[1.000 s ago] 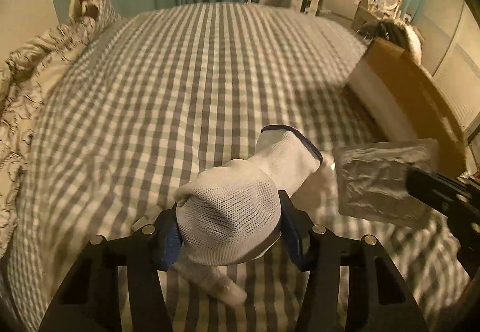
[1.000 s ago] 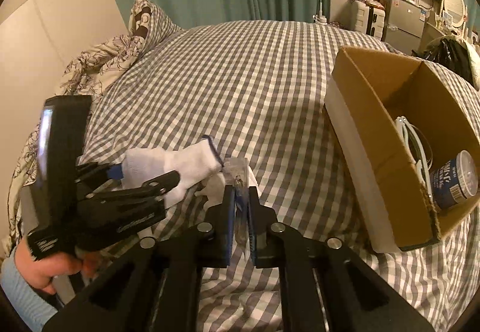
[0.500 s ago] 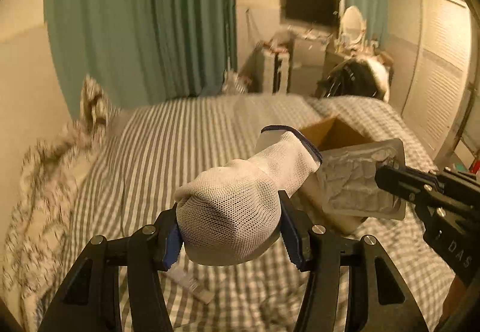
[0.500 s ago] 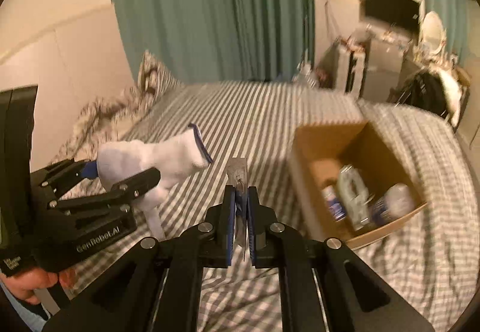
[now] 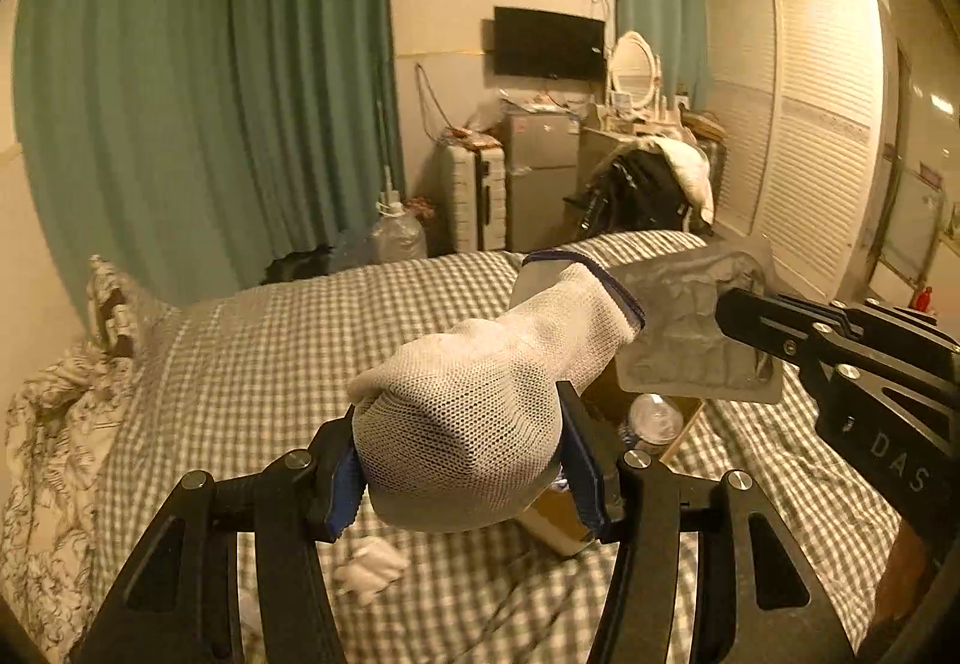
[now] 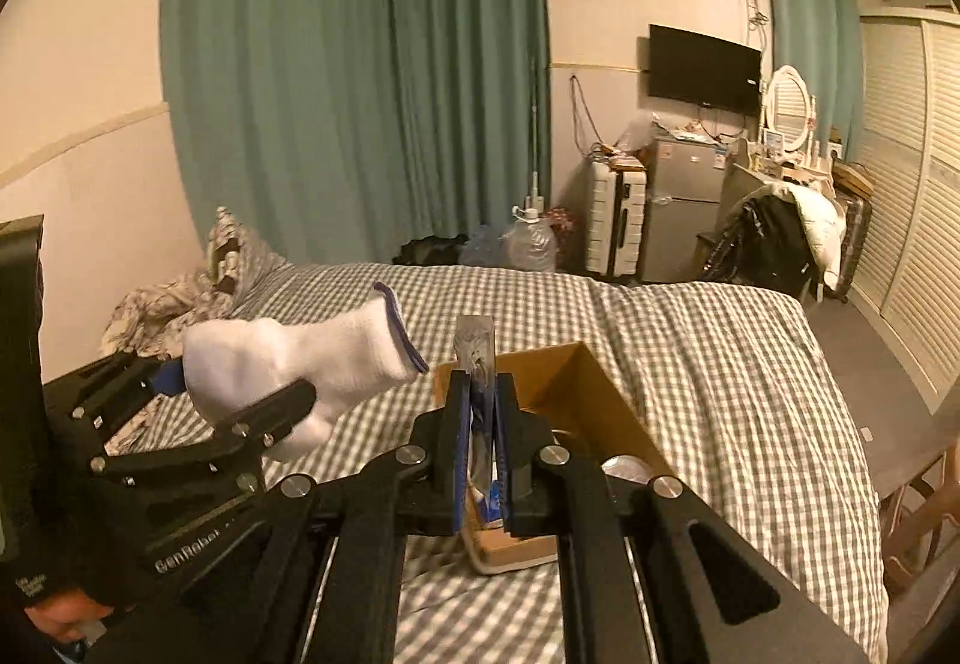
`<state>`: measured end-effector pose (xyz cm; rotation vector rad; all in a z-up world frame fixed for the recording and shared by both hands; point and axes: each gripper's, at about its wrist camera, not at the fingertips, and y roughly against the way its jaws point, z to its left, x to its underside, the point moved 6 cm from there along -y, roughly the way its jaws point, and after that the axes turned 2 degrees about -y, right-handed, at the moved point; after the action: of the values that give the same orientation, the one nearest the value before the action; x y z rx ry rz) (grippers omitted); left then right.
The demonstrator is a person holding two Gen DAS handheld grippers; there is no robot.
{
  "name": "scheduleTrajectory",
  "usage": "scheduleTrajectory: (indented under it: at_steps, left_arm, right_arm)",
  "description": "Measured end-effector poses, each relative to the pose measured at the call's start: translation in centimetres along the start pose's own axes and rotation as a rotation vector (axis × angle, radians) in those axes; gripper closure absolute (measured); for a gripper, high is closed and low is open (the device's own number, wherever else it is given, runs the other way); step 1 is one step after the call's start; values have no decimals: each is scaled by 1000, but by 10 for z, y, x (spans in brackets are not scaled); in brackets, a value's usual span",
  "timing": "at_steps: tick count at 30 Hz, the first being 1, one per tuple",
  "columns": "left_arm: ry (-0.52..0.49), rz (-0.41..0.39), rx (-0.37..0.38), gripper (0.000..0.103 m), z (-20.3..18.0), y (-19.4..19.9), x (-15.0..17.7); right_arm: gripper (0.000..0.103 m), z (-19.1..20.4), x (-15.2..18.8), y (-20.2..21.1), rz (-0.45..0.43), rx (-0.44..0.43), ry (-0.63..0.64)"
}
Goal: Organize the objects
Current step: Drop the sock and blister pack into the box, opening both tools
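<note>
Left wrist view: left gripper (image 5: 462, 454) clamps a white sock (image 5: 480, 400), held up above the checked bed (image 5: 270, 340). Cardboard box (image 5: 606, 490) sits just behind the sock; right gripper (image 5: 735, 319) pinches a flat clear packet (image 5: 690, 328) above the box.

Right wrist view: right gripper (image 6: 481, 424) pressed onto the packet (image 6: 477, 346), edge-on over the box (image 6: 576, 388). Sock (image 6: 300, 358) is left of the box.

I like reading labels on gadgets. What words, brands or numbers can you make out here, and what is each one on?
"GenRobot" (ending hidden): side of the left tool, which grips the white sock.
"DAS": side of the right tool, which holds the flat silver packet.
White print on the left tool's handle: too small to read.
Containers in the cardboard box: labels blurred.
</note>
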<state>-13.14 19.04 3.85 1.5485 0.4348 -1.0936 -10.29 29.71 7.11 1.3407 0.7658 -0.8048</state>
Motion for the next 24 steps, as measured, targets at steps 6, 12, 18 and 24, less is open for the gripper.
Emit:
scheduleTrajectory:
  at_steps: [6,12,18,24]
  left_arm:
    - [-17,73,14,46,-23,-55,4]
    - [-26,167,31,46,-38,-117,19]
    - [-17,236,62,46,-42,-168,33]
    - [-2,243,98,33,-44,-180,33]
  right_arm:
    - [96,-36,2,-40,40,18,-40]
    - [96,-73,20,-95,121,24,-98]
    - [96,-95,36,-135,175,28,-137]
    - [94,-102,37,-149,166,23,-186]
